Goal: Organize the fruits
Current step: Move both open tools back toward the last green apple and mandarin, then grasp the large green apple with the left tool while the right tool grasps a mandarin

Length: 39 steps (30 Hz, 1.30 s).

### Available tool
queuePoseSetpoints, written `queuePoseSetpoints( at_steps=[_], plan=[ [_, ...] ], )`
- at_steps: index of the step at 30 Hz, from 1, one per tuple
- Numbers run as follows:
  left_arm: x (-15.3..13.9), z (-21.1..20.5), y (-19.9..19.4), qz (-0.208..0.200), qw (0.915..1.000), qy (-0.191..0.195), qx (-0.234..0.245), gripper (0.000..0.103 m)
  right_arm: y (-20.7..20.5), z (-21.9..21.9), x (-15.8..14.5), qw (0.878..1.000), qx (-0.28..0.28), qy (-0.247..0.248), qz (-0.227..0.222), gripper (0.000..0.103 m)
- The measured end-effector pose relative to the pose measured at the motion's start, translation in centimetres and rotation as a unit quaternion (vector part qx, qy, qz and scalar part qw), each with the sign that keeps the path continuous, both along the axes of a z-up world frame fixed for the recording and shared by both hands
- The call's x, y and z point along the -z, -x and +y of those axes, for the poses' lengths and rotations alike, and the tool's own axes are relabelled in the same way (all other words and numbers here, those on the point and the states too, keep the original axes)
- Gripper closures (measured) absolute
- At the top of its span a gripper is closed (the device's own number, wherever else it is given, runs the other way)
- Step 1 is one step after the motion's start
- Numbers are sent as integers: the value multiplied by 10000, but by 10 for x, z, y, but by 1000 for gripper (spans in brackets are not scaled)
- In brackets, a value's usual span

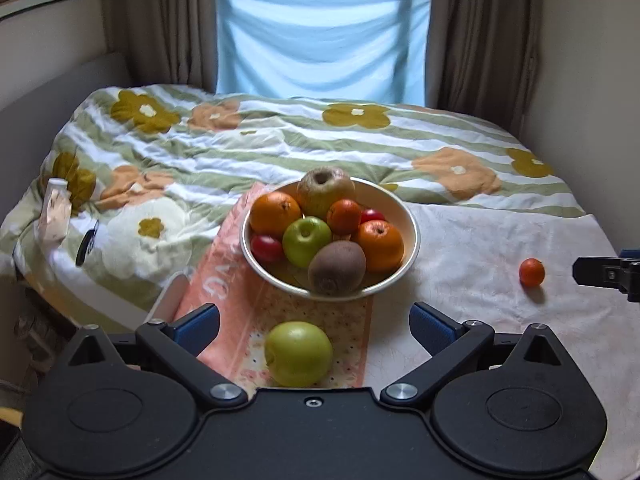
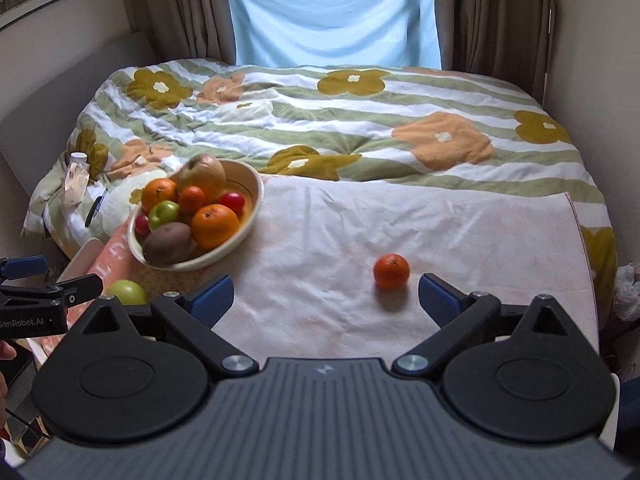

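Daylight from the curtained window falls on a bed with a flowered quilt, where a pale cloth and a pink towel are spread at the near end. You have most of the job done, by the look of it: the bowl on the towel already holds oranges, apples, a kiwi and small red fruits. Two pieces are left outside it. The green apple lies on the towel just before the bowl, between the spread jaws of your left tool, which grips nothing. The small tangerine sits on the cloth well apart from the bowl, near your right tool, likewise released and empty.
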State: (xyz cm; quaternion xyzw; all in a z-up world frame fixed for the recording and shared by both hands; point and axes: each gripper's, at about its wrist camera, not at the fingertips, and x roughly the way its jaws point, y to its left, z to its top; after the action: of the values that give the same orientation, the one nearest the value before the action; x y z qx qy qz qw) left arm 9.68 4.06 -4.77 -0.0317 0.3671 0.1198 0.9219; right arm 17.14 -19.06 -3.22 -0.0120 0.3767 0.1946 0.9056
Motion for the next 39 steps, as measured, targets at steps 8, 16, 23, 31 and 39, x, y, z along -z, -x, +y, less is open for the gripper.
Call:
queuePoseSetpoints(
  at_steps=[8, 16, 23, 31, 39],
  plan=[
    [36, -4, -18, 269, 9979, 21, -590, 1, -37, -27, 34, 9996, -189, 17, 186, 0],
    [64, 5, -33, 383, 9942, 67, -1000, 10, -65, -37, 64, 9990, -329, 63, 289, 0],
    [81, 12, -39, 537, 9919, 233, -1130, 36, -81, -34, 81, 9987, -405, 125, 268, 0],
    [83, 4, -41, 647, 9924, -138, -1036, 43, -94, -30, 98, 9986, -395, 273, 236, 12],
    [81, 3, -37, 721, 9936, -84, -867, 43, -100, -23, 104, 9983, -475, 259, 227, 30]
  ],
)
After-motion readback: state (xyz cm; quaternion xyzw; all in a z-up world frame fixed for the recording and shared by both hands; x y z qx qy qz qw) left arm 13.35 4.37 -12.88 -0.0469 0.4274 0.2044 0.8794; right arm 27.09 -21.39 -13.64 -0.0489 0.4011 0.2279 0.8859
